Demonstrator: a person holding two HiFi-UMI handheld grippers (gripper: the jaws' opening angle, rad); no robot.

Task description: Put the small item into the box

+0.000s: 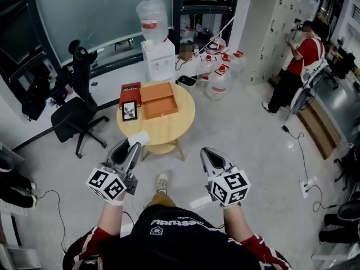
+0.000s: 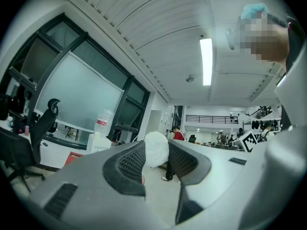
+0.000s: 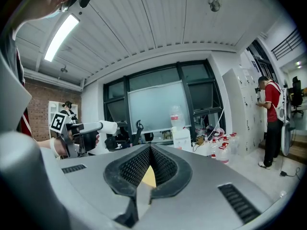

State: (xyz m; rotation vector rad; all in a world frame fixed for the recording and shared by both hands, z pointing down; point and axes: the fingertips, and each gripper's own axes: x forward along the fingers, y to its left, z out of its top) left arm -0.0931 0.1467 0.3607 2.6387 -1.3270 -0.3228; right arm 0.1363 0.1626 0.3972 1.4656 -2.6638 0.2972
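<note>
Holding white item (image 1: 139, 138) in left claw (image 1: 134, 145) beside lower-left edge of counter (image 1: 184, 124); right claw (image 1: 209, 153) pinched shut over floor (image 1: 247, 145).

Small item (image 2: 156, 149): white, soft-looking, fuzzy-surfaced lump, roughly oval. It is clamped between the jaws of the left gripper (image 1: 130, 148), protruding past their tips, in the air short of the table.

Box (image 1: 159, 100): orange, shallow, rectangular, lying flat on the round wooden table (image 1: 183, 120), well apart from the item.
</note>
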